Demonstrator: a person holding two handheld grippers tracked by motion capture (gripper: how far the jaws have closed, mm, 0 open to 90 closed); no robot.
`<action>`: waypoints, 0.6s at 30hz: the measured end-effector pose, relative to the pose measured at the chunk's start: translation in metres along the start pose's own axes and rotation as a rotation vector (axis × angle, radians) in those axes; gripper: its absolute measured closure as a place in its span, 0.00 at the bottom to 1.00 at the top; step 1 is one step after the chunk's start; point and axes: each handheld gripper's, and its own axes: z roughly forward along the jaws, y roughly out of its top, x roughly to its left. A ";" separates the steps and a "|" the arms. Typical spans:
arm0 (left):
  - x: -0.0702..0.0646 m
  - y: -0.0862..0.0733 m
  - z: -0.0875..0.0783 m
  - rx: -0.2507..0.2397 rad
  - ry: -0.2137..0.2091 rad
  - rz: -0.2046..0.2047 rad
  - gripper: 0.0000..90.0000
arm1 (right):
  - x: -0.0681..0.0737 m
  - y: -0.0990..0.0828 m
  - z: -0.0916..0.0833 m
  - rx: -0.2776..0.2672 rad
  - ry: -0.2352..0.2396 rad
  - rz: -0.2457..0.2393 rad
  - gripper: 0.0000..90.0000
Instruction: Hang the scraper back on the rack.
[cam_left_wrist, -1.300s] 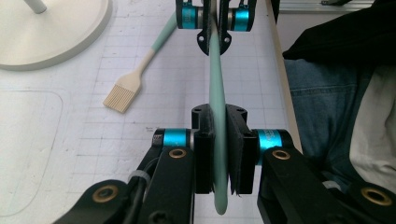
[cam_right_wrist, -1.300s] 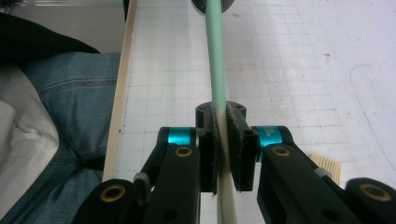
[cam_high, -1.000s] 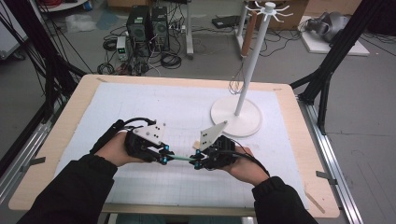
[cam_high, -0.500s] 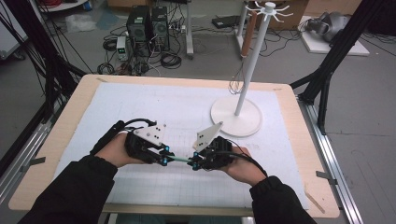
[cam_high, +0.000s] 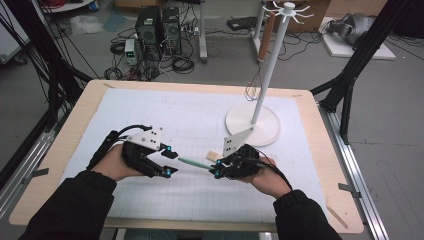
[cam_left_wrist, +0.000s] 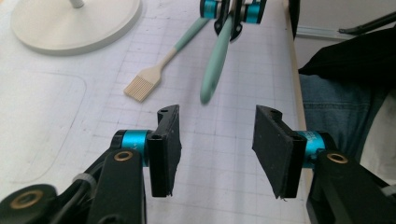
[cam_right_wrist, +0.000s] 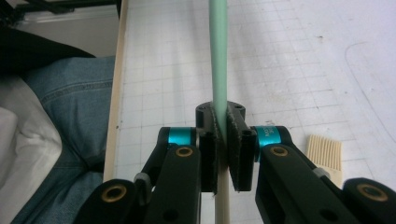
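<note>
A utensil with a mint-green handle (cam_high: 192, 162) is clamped in my right gripper (cam_high: 217, 169), which is shut on it. It hangs level above the mat with its free end toward my left gripper (cam_high: 169, 161). In the right gripper view the pads (cam_right_wrist: 210, 154) press on the handle (cam_right_wrist: 218, 56), and a cream part runs on below them. My left gripper's jaws have just been opening. They stand apart in the left gripper view (cam_left_wrist: 217, 114), and the handle's tip (cam_left_wrist: 208, 91) floats just ahead of them, untouched. A second green-handled brush with a cream head (cam_left_wrist: 140, 86) lies on the mat.
A white stand with a round base (cam_high: 252, 125) and a tall pole (cam_high: 270, 65) with hooks on top sits at the back right of the gridded mat (cam_high: 150, 115). The table's front edge (cam_high: 200, 224) runs close under both forearms. Computers and cables lie on the floor behind.
My left gripper was shut on the green handle's end and has now let go, its jaws spread apart. The right gripper keeps its grip. Neither hand has shifted much.
</note>
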 end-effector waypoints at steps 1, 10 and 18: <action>0.000 -0.002 0.000 -0.005 0.004 -0.011 0.56 | 0.000 0.000 -0.002 -0.004 0.001 0.006 0.94; 0.000 -0.010 -0.005 -0.058 0.035 -0.044 0.54 | -0.001 -0.001 -0.006 -0.032 -0.006 0.015 0.94; -0.002 0.006 0.006 -0.057 -0.014 -0.018 0.61 | 0.003 0.005 0.004 -0.016 0.011 -0.017 0.94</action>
